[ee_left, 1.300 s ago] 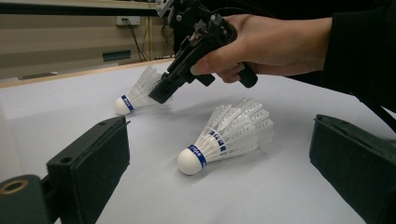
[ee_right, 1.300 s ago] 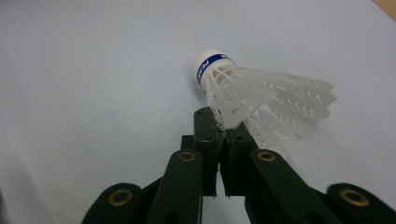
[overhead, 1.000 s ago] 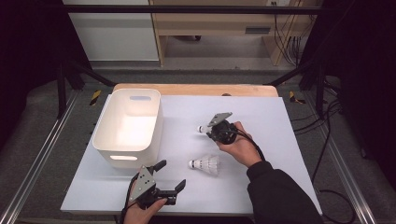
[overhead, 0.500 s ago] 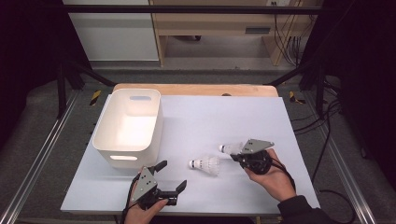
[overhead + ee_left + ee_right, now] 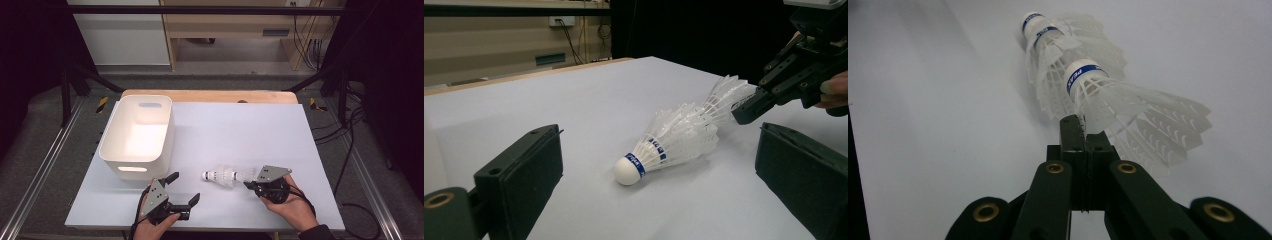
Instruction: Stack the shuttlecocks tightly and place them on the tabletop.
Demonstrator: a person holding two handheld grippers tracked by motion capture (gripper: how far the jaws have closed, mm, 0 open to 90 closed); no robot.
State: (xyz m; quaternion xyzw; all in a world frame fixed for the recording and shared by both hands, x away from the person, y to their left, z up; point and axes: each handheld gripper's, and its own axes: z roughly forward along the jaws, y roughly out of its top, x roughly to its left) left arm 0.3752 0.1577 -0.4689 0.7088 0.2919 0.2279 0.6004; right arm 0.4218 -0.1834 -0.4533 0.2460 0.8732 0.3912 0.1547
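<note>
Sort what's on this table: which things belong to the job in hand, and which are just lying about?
In the job:
- right gripper, shut on the skirt of a shuttlecock
- shuttlecock stack, lying on the table just ahead of the held one

Lying about:
- white bin, off to the side, apart from the work
- left gripper, open, holding nothing

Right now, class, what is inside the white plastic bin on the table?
The white bin looks empty: its lit floor and far walls show nothing. The strip behind its near wall is hidden. Both shuttlecocks are outside it.

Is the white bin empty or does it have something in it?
Empty, as far as the high view shows: the white bin has a bare floor inside.
</note>
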